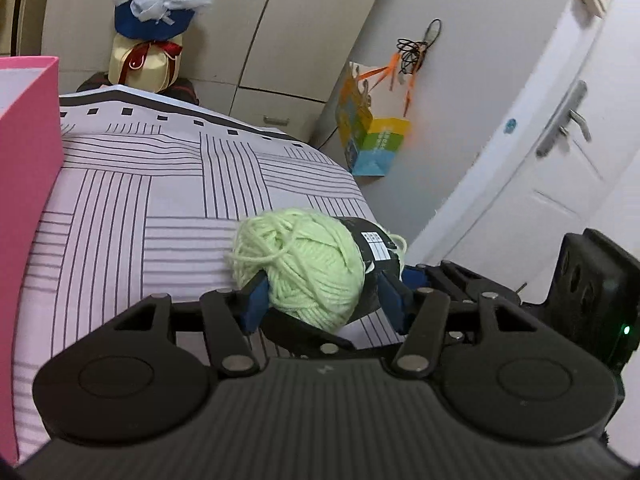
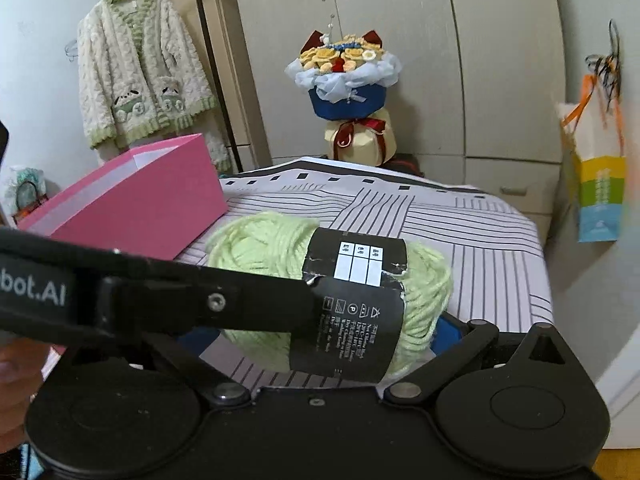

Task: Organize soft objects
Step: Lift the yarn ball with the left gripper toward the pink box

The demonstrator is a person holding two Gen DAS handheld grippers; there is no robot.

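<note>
Left tool [image 1: 324, 300] grips the yarn [image 1: 304, 264] above the worktop [image 1: 160, 200]; right tool [image 2: 320, 332] also clamps it. Right view alone shows care symbols on the band [image 2: 352, 320], "bot.AI" lettering, box [image 2: 152, 196] ahead-left.

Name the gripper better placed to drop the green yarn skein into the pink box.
The left gripper, probably: its pads clamp the yarn skein and the pink box sits right beside it; the right gripper's grip is unclear.
</note>
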